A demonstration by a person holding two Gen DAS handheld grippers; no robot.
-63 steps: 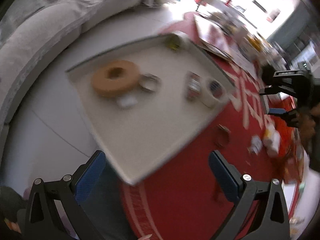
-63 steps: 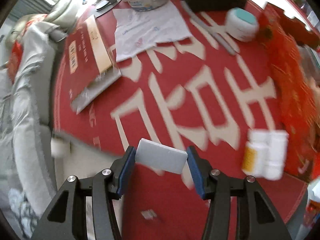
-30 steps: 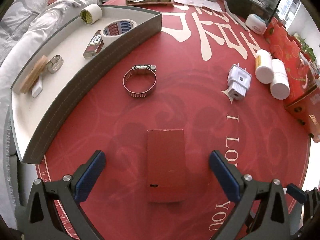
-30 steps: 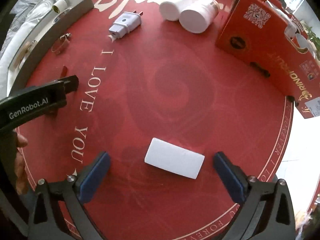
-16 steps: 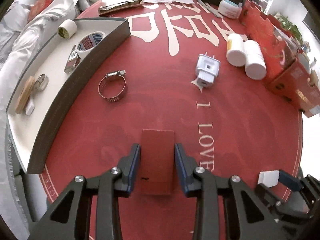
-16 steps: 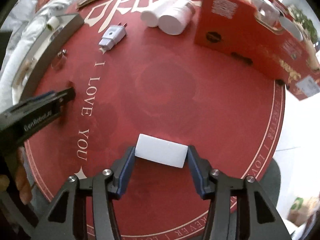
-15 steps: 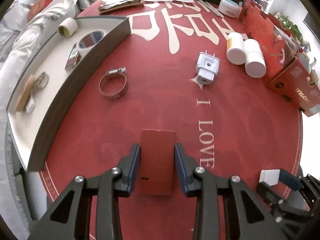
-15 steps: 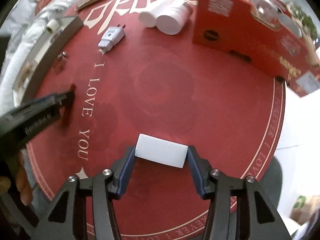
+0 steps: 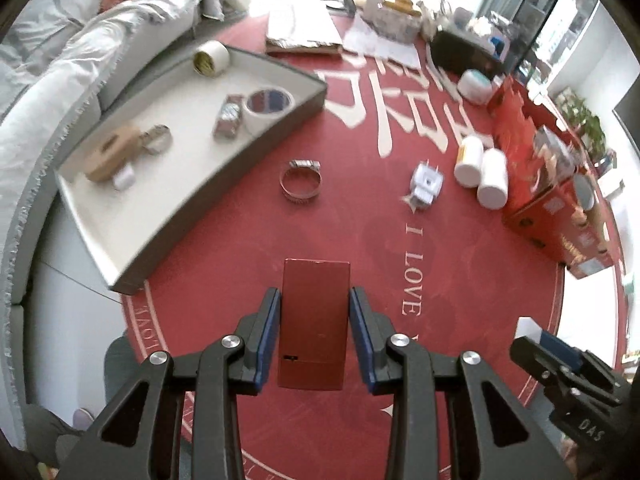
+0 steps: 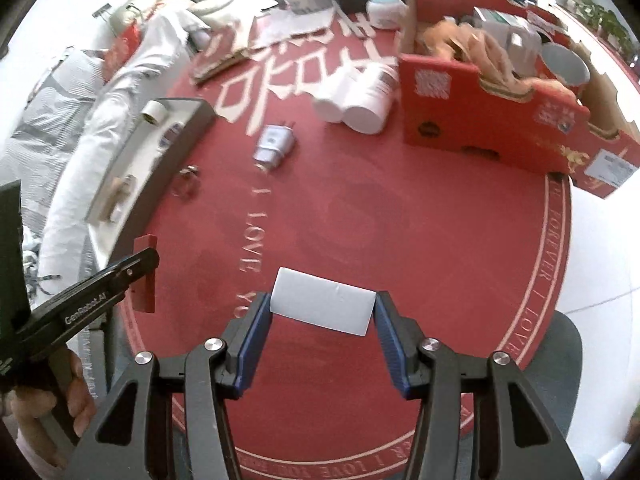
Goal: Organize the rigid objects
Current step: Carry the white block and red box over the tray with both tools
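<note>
My left gripper is shut on a flat dark-red box and holds it above the red round table mat. My right gripper is shut on a white rectangular block, also lifted above the mat. The grey tray with a white floor stands at the left; it holds tape rolls, a brown ring and small metal pieces. A metal hose clamp, a white plug adapter and two white bottles lie on the mat. The left gripper with its red box shows in the right wrist view.
An open red carton full of items stands at the right of the mat. Papers, a black case and a round white jar lie at the far side. A grey sofa with bedding runs along the left.
Both grippers, open around their objects one second ago, closed on them and have lifted them off the mat. The left view has swung up toward the tray.
</note>
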